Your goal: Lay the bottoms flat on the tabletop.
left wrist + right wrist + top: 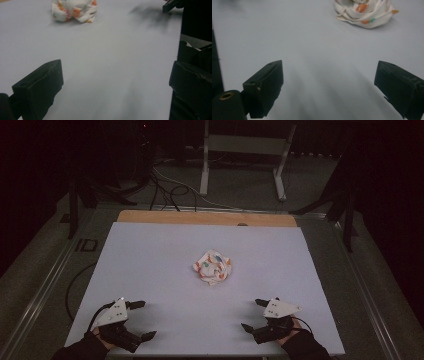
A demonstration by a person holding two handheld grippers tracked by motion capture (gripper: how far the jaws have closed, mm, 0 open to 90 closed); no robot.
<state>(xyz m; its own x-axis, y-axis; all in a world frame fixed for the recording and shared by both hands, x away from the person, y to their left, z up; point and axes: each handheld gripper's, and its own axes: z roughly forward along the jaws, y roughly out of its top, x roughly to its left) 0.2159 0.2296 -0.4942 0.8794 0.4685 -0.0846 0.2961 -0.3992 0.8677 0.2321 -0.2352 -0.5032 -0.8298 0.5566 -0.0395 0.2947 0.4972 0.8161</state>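
Observation:
A crumpled white cloth with orange and green spots lies near the middle of the pale table top. The same cloth lies far off at the top left of the left gripper view, and the cloth at the top right of the right gripper view. My left gripper rests near the front left of the table, jaws wide apart and empty. My right gripper sits near the front right, also open with nothing between its jaws. Both point inward, well short of the cloth.
A wooden strip runs along the table's far edge. Beyond it stand a white metal frame and loose cables on the floor. Dark stands flank the table on both sides. The other hand's gripper tip is at the top right of the left gripper view.

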